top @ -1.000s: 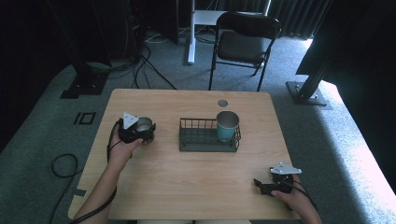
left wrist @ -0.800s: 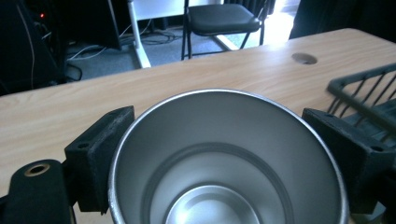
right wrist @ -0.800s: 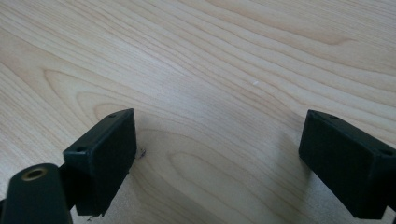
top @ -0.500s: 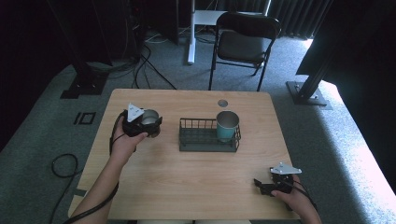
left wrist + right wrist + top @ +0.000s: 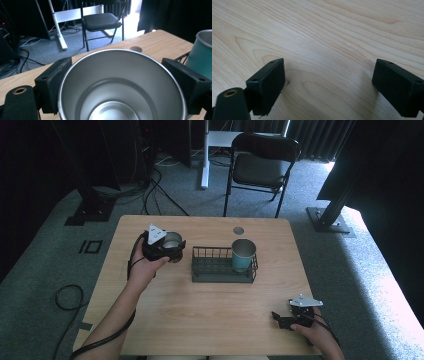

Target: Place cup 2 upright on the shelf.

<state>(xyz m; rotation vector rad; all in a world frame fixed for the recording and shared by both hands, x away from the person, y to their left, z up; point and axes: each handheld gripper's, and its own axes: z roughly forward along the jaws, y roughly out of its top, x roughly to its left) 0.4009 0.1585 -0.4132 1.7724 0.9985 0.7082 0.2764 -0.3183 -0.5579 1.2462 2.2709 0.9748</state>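
Steel cup (image 5: pixel 172 240) is clamped between the left gripper's (image 5: pixel 165 249) jaws at the table's (image 5: pixel 210 320) far-left, just left of the wire basket (image 5: pixel 220 270) holding a teal cup (image 5: pixel 243 255). Right gripper (image 5: pixel 287 320) rests near-right on bare wood, jaws spread wide, holding nothing.

We are looking at a lab or studio space: grey carpeted floor (image 5: pixel 125 205), black folding metal chair (image 5: pixel 262 162), loose black floor cables (image 5: pixel 160 195), black equipment stand bases (image 5: pixel 330 217) surrounding a light wooden table (image 5: pixel 210 310).
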